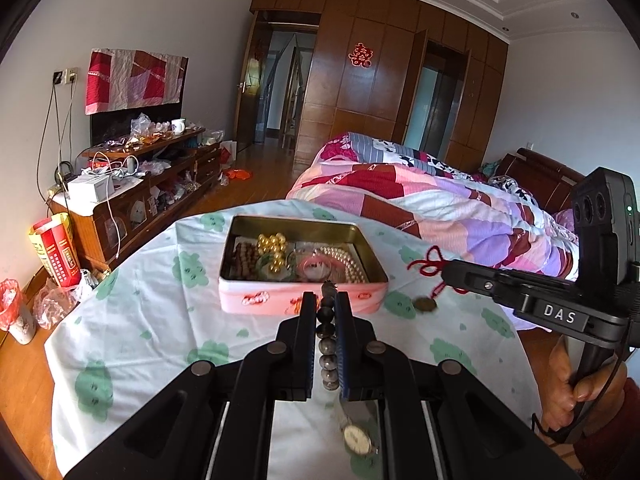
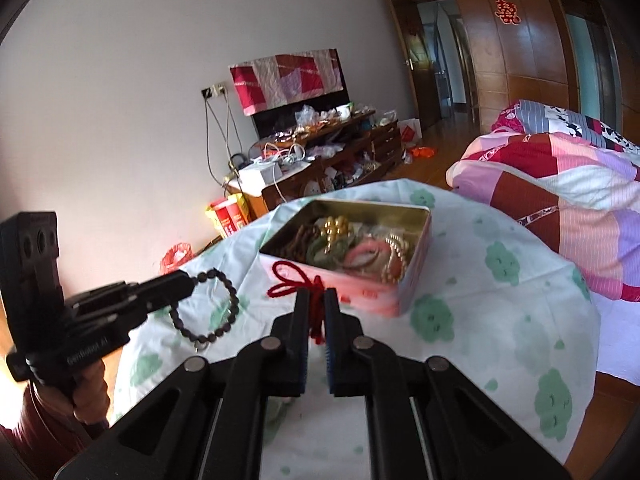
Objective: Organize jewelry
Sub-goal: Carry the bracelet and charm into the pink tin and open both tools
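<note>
Left wrist view first: the left gripper (image 1: 325, 300) is clamped on a dark bead bracelet (image 1: 325, 344), with the beads running in a line between the two fingers and poking out past the tips. Right in front of it sits the tin (image 1: 240, 300), pink on the outside, lid off, on a table (image 1: 140, 312) covered with a white cloth with green flower prints. Inside the tin there's a gold bead string (image 1: 273, 249), brown beads (image 1: 245, 255) on the left, a pearl strand (image 1: 344, 261) on the right and a pink bangle (image 1: 316, 263) in the middle. A wristwatch (image 1: 357, 438) lies on the cloth under the gripper, near the bottom edge. Over on the right, the right gripper (image 1: 448, 270) is pinched shut on a red cord (image 1: 428, 265), and a round gold pendant (image 1: 423, 305) dangles off it just above the cloth. A hand (image 1: 576, 392) grips its handle.

Right wrist view: the right gripper (image 2: 317, 295) is closed tight on the red cord (image 2: 294, 280), its knotted loops sticking out towards the tin (image 2: 352, 292). Pendant isn't visible here. On the left, the left gripper (image 2: 188, 280) holds the bracelet (image 2: 216, 308), which hangs as a loop over the table (image 2: 500, 320), just left of the tin. Behind it all is a bed (image 2: 560, 200).
</note>
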